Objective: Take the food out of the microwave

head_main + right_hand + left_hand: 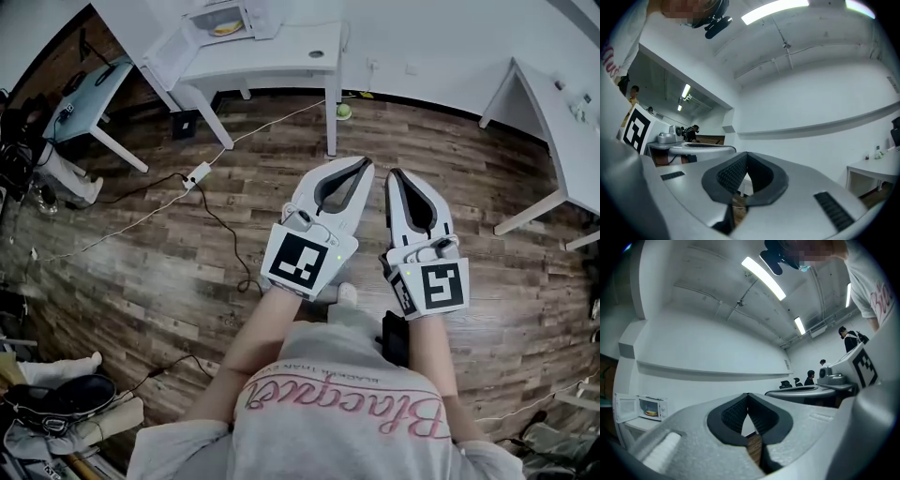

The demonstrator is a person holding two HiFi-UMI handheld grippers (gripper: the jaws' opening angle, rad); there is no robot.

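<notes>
Jaws on both tools are pressed together with nothing between them. The left gripper [364, 165] and right gripper [393, 174] sit side by side, near but apart, just ahead of the person's chest. They are smooth grey moulded shells with dark ribbed pads [733, 414]. The hands are hidden behind the marker cubes. Below lies a wood-plank floor [141, 272] with a white power strip [199, 173] on it. Well beyond stands a white counter [291, 56] carrying the microwave [217, 21], its door swung open and its top cut off by the picture's edge. The food [226, 28] sits inside, a small yellowish shape; what it is I can't make out.
</notes>
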